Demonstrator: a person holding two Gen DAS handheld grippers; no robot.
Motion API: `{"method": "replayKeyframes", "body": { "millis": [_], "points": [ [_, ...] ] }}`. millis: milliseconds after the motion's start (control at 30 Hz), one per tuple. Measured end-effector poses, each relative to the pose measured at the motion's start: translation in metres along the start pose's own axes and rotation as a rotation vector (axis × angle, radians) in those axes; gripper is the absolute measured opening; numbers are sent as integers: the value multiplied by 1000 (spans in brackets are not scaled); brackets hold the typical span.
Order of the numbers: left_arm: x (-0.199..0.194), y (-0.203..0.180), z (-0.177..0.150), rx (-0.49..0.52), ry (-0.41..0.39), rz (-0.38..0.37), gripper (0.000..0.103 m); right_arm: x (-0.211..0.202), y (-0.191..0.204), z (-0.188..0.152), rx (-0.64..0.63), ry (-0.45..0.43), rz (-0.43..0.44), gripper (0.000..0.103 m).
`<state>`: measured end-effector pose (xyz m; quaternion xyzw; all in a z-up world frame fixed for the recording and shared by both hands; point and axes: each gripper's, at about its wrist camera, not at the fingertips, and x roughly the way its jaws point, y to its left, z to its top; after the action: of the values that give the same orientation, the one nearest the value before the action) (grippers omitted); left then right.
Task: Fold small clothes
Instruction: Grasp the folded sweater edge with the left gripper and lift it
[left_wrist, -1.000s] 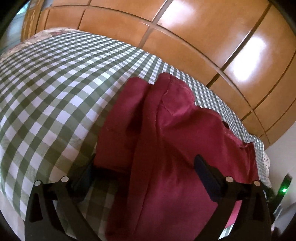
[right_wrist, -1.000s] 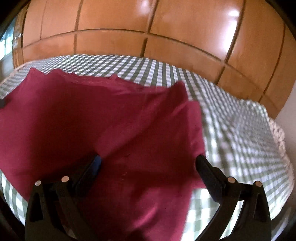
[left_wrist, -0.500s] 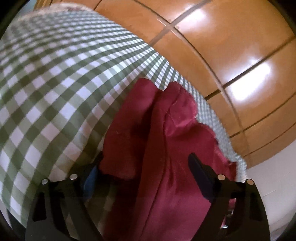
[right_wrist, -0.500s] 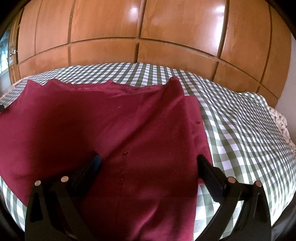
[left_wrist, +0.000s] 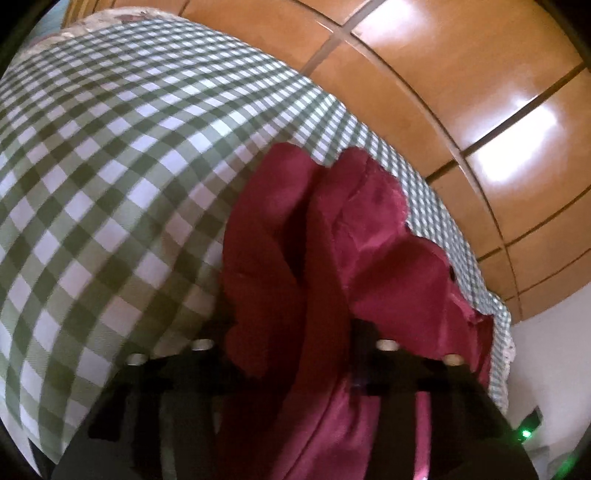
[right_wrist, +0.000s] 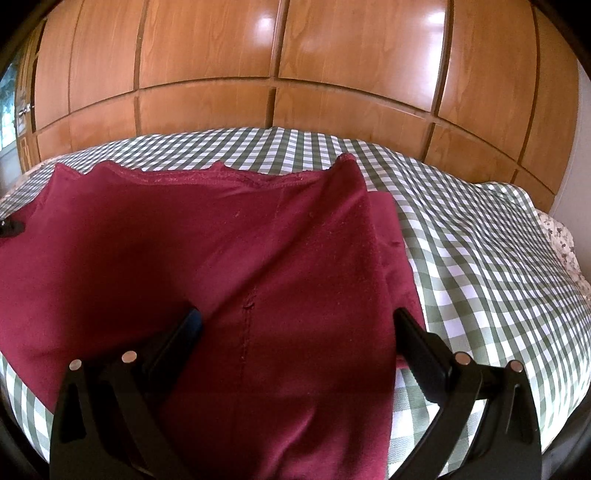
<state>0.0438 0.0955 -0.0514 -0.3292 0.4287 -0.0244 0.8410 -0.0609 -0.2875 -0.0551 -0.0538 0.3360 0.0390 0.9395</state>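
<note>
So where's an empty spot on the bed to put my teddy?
Bare checked bedspread lies right of the red garment, out to the bed's edge, and in a strip between the garment and the wooden wardrobe. The middle is crowded: the garment covers it.

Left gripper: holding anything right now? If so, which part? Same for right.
The left gripper is pinching the maroon garment at a bunched fold near its left edge. The right gripper is open over the cloth, holding nothing.

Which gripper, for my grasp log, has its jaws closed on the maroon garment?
The left gripper: its jaws pinch a bunched fold of the maroon garment; the right gripper holds its jaws wide apart.
</note>
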Motion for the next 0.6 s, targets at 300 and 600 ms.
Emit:
{"method": "replayKeyframes", "body": {
  "millis": [300, 600],
  "points": [
    [-26, -26, 4, 40, -61, -61, 30, 0, 1, 0, -2, 6, 3, 101],
    [-51, -77, 8, 162, -93, -170, 29, -11, -14, 14, 2, 67, 4, 101]
  ]
}}
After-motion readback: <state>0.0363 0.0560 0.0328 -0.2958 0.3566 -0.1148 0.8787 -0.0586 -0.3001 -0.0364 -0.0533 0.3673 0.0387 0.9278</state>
